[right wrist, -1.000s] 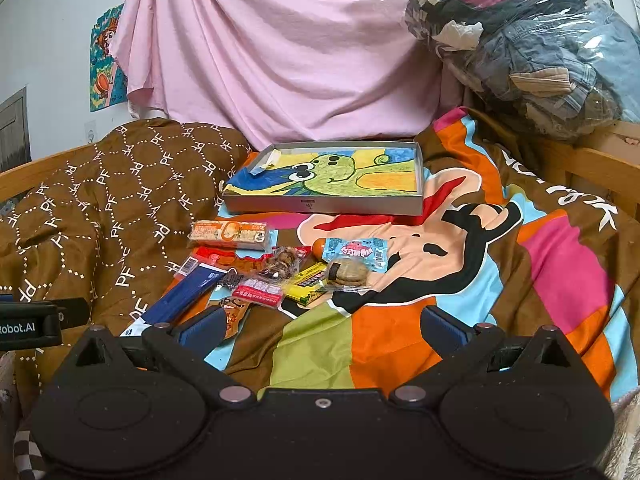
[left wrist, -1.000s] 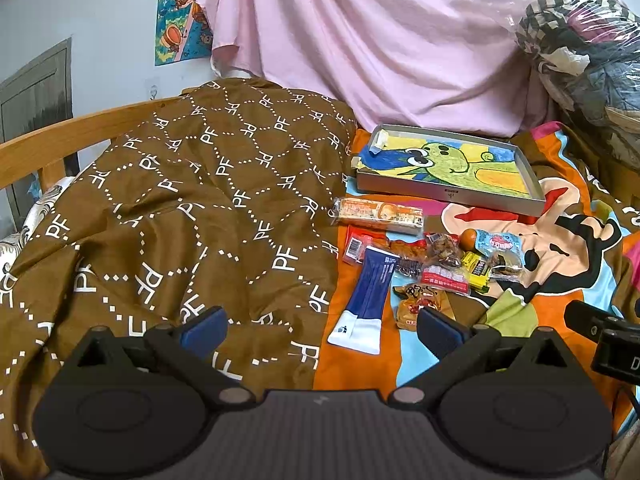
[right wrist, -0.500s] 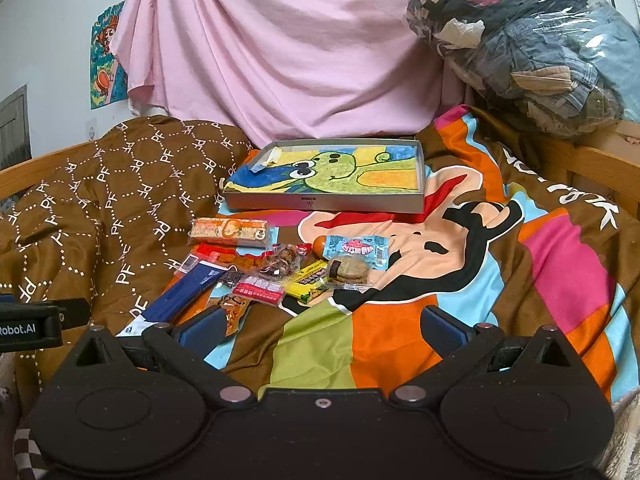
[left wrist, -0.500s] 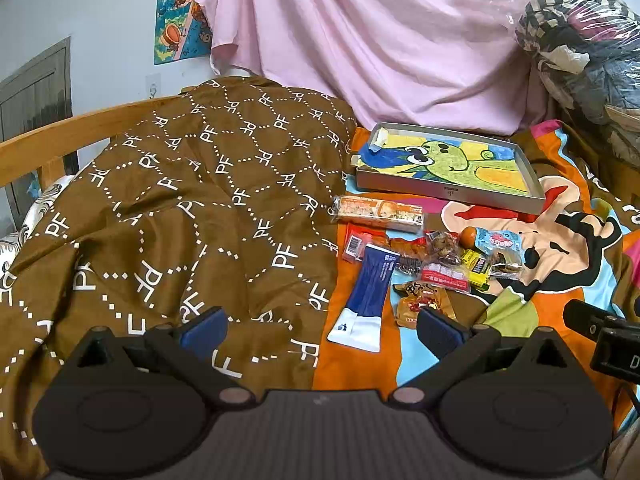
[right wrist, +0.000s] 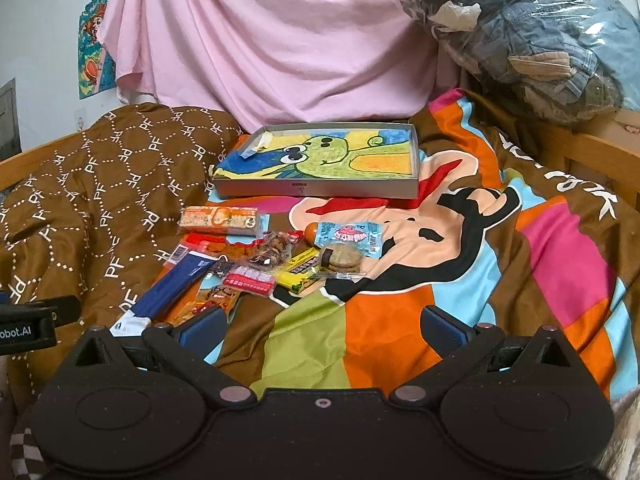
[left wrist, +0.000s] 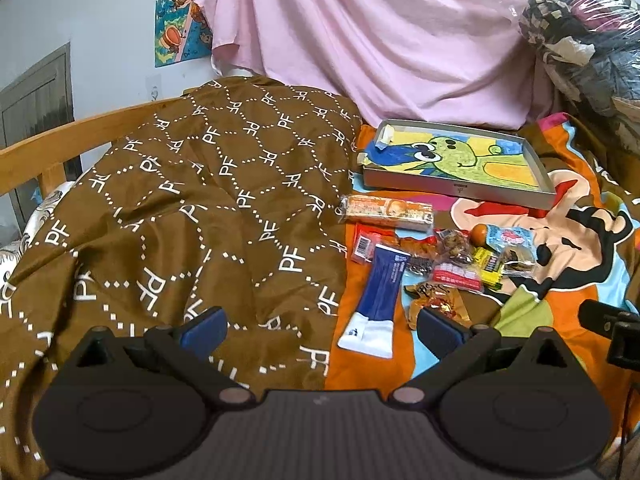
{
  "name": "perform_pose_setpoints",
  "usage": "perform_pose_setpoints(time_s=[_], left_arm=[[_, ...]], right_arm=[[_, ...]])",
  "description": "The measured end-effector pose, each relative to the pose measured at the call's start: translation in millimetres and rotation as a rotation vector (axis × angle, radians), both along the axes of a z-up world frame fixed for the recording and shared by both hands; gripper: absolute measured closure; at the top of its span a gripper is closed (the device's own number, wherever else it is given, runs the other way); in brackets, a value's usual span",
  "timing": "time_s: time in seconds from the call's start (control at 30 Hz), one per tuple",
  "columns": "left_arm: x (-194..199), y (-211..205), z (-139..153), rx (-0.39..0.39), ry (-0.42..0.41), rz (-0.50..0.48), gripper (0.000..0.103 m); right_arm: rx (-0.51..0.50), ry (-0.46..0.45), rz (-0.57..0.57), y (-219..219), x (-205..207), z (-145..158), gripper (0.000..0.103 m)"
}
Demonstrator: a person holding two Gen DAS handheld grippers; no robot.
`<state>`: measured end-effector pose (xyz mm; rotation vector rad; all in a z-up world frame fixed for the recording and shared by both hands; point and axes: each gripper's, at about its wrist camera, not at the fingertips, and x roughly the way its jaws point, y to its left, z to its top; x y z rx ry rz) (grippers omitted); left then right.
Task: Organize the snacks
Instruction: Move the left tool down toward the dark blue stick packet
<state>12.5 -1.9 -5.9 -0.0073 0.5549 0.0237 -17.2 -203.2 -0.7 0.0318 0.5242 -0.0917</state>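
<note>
Several wrapped snacks lie in a loose pile on the cartoon blanket: a long blue and white packet, an orange biscuit bar, a light blue packet, a yellow bar and a clear-wrapped cookie. Behind them stands a shallow grey tray with a green cartoon picture inside. My left gripper is open and empty, just short of the blue packet. My right gripper is open and empty, in front of the pile.
A brown patterned quilt covers the left of the bed. A wooden bed rail runs along the left. A pink sheet hangs behind. A plastic-wrapped bundle of clothes sits at the back right.
Both views have shifted very slightly; the snacks and tray sit a little lower in the right view. Both grippers stay open and nothing has been touched.
</note>
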Motion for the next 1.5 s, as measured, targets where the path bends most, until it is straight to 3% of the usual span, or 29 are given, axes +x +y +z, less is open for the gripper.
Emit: perform_pose_setpoints(time_s=[0.27, 0.87, 1.2, 1.5], left_arm=[[20.0, -0.3, -0.8, 0.008, 0.008, 0.008, 0.0], [63.9, -10.2, -13.4, 0.054, 0.037, -0.035, 0.0], [105.2, -2.0, -25.5, 0.074, 0.1, -0.158, 0.0], [137.7, 11.4, -38.3, -0.019, 0.192, -0.253, 0.0]], right_arm=[[0.013, 0.081, 0.013, -5.3, 28.7, 0.3, 0.001], [-0.052, 0.067, 0.06, -9.3, 91.0, 2.5, 0.001], [-0.041, 0.098, 0.235, 4.7, 116.9, -20.8, 0.001], [-0.101, 0.152, 0.37, 36.5, 127.6, -44.3, 0.001]])
